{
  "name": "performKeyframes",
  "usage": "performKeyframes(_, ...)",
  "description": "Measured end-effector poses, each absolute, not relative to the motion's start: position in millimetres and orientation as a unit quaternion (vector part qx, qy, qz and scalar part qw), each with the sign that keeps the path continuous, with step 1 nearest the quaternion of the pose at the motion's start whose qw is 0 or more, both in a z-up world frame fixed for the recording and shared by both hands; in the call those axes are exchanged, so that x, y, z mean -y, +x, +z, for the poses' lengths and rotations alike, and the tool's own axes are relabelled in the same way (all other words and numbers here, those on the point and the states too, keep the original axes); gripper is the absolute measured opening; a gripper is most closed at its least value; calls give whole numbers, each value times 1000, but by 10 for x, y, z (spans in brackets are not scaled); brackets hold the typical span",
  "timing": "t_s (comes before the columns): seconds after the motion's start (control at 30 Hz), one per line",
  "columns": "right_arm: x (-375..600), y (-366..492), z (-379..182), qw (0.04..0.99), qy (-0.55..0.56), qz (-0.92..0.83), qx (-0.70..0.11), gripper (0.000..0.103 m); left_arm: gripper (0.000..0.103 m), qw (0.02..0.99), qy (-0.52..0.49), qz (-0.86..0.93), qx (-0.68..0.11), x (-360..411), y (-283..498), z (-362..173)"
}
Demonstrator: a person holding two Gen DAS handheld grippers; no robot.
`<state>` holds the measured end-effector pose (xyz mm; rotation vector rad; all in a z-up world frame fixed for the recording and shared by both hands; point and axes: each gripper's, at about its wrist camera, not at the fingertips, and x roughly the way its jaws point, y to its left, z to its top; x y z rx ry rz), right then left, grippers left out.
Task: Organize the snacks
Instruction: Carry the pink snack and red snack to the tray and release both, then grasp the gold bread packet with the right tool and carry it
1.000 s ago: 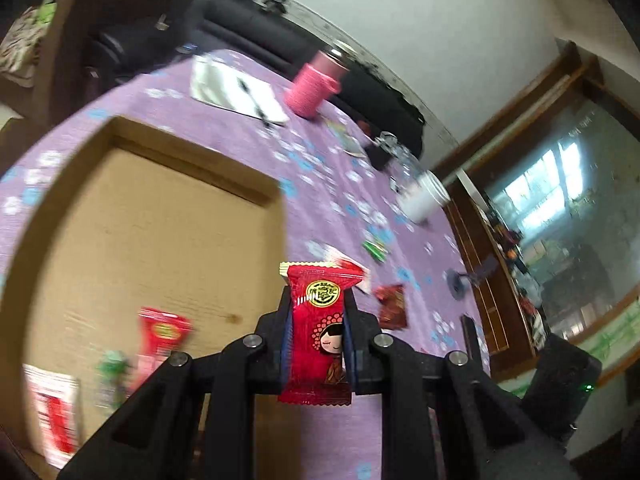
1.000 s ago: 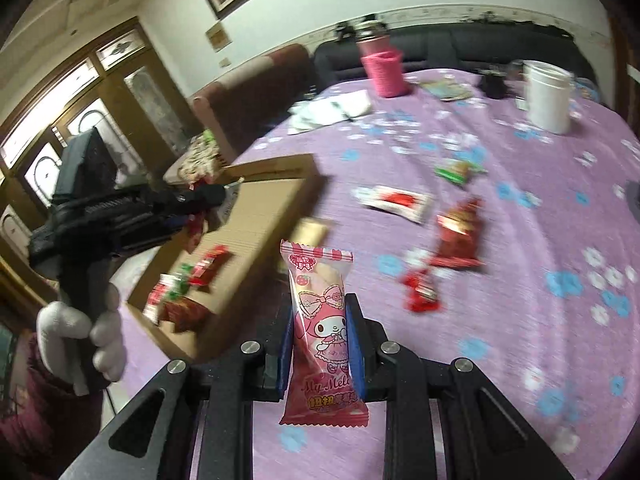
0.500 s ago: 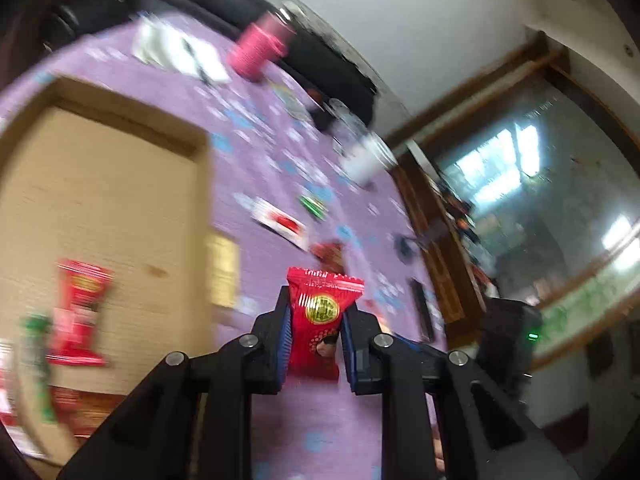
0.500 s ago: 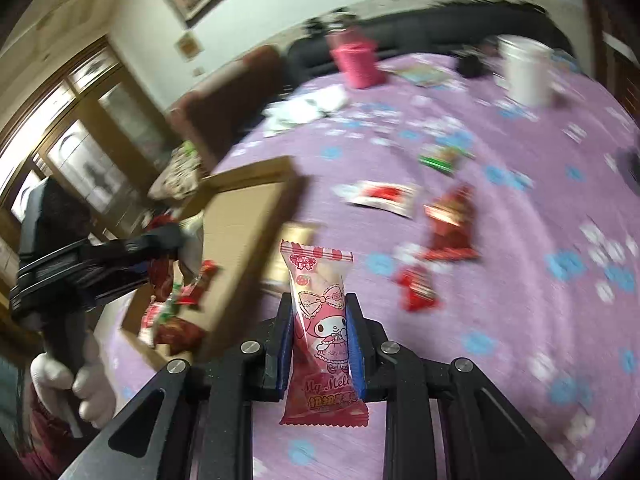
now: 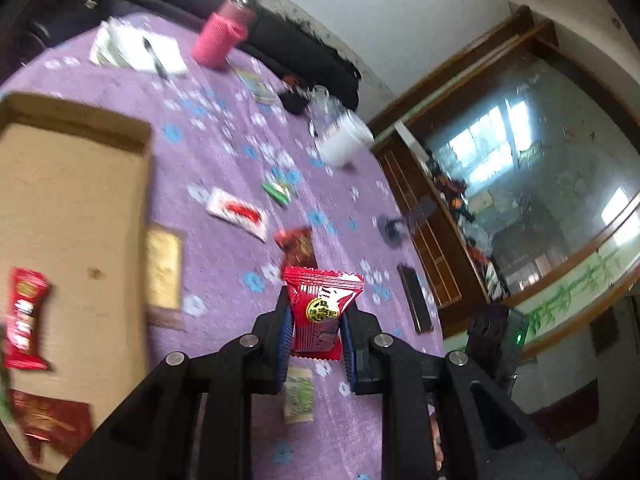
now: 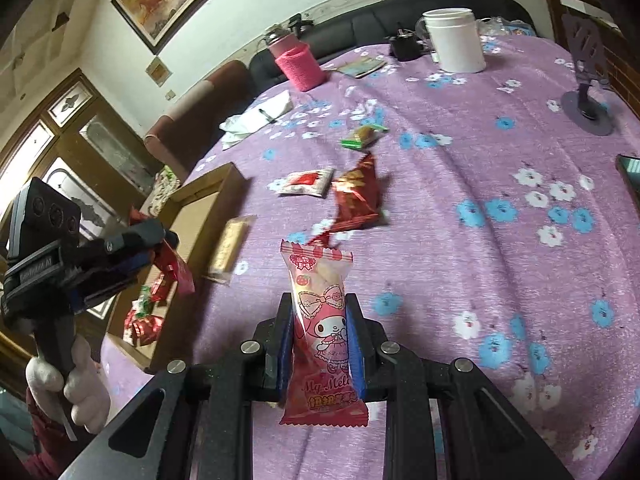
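Left gripper is held above the desk, just right of the cardboard box, fingers pointing forward over the purple floral cloth. Its fingers are clenched on a red candy packet — glossy foil, crimped serrated ends, round yellow seal on the face, standing upright between the blue pads. From the right wrist view the same gripper sits at the box's near edge, gripped by a white-gloved hand.

Right gripper is held over the desk nearer the middle, tilted slightly down. Fingers are clamped on a pink My Melody packet — tall, soft plastic pillow pack, striped crimp at the top, cartoon print, upright.

Loose on the cloth: gold flat bar just beside the box, white sachet with red print, crinkled red foil pouch, green-edged packet. Inside the box: a red packet lying flat, plus dark red foil at the near corner — rest blurred.

Far side: pink knit-sleeved bottle, white cylindrical tub, notepad with pen.
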<state>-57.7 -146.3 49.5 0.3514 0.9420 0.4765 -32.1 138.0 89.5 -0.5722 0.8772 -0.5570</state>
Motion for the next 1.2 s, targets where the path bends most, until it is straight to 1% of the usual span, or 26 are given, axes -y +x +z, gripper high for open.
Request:
performKeyframes(0.13, 1209, -563, 630, 846, 155, 260, -439, 26, 20, 856, -265, -205, -393, -1873, -390, 1053)
performKeyframes(0.23, 826, -504, 764, 840, 136, 298, -433, 26, 20, 868, -262, -159, -390, -2223, -406, 1054)
performKeyframes(0.4, 31, -332, 863, 822, 103, 352, -435, 26, 20, 875, -261, -82, -400, -2790, -332, 861)
performKeyframes(0.63, -954, -21, 719, 802, 56, 373, -463, 26, 20, 864, -279, -29, -418, -3225, -214, 535)
performKeyframes(0.7, -1120, 48, 635, 798, 48, 370, -473, 26, 24, 862, -289, -31, -415, -3293, -250, 515)
performKeyframes(0.77, -1252, 105, 558, 797, 41, 367, -478, 26, 45, 862, -300, -32, -406, -3344, -324, 525)
performKeyframes(0.83, -1296, 146, 520, 797, 43, 364, -479, 27, 52, 864, -305, -34, -398, -3369, -365, 556)
performKeyframes(0.9, -1296, 173, 514, 796, 43, 363, -483, 28, 55, 866, -308, -37, -393, -3382, -415, 597)
performKeyframes(1.0, -1117, 168, 671, 803, 57, 369, -465, 29, 56, 866, -318, -35, -384, -3414, -529, 675)
performKeyframes(1.07, -855, 164, 800, 817, 63, 360, -445, 43, 57, 867, -329, -39, -373, -3424, -653, 750)
performKeyframes(1.1, -714, 188, 834, 827, 62, 345, -439, 44, 58, 868, -331, -41, -367, -3416, -703, 783)
performKeyframes(1.17, -465, 219, 842, 841, 51, 314, -439, 44, 66, 874, -334, -46, -351, -3367, -843, 873)
performKeyframes(1.2, -357, 240, 812, 844, 45, 298, -443, 44, 66, 876, -335, -50, -345, -3336, -881, 899)
